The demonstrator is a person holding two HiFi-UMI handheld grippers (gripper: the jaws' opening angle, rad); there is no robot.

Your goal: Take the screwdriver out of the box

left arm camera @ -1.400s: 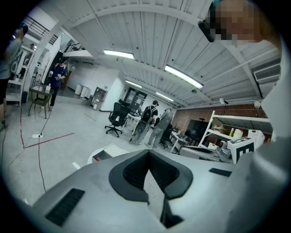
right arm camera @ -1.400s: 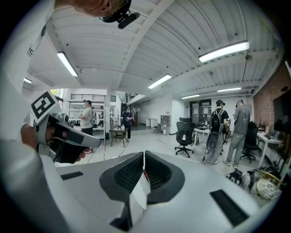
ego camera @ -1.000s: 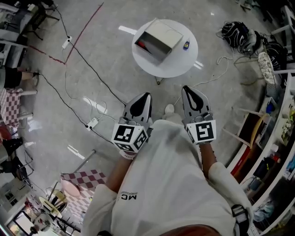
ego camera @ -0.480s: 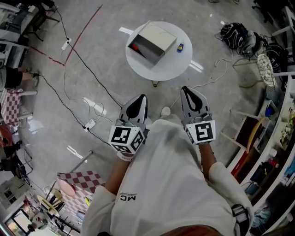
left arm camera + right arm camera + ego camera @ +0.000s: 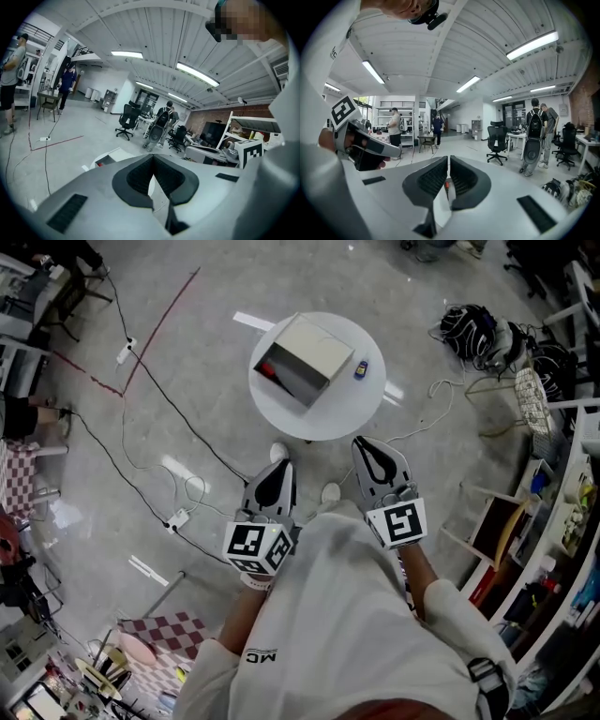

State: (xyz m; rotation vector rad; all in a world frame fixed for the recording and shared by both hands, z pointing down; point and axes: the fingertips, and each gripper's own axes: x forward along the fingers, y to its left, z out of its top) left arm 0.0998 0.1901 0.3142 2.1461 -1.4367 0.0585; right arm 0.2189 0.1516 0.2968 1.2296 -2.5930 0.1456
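On worktop, inside the box: screwdriver (image 5: 267, 369) shows only as a small red bit in the open side, too small to make out more. Box (image 5: 305, 354) is pale, lies on its side, and its opening faces lower-left in the head view. It sits on the round white worktop (image 5: 333, 409), left of centre. A small blue object (image 5: 360, 369) is on the same worktop, just right of the box and not touching it.

Left gripper (image 5: 283, 466): jaws pressed together, nothing between them, tips meeting in its own view (image 5: 153, 157). The box (image 5: 104, 160) shows to the left of the jaws there. Right gripper (image 5: 364, 446): jaws pressed together and empty (image 5: 447, 159), with only a thin slit between the pads. Both are held in front of the person's chest, pointing toward the worktop, well short of it and apart from each other. Their marker cubes, left (image 5: 255, 546) and right (image 5: 397, 522), sit at the rear ends.

Floor: grey, with black cables (image 5: 164, 390) running left of the worktop, a red tape line (image 5: 167, 307) and a white power strip (image 5: 175, 519). Bags (image 5: 476, 317) are piled at upper right, with shelving (image 5: 562, 521) along the right edge. Checkered cloth (image 5: 161, 632) lies at lower left.
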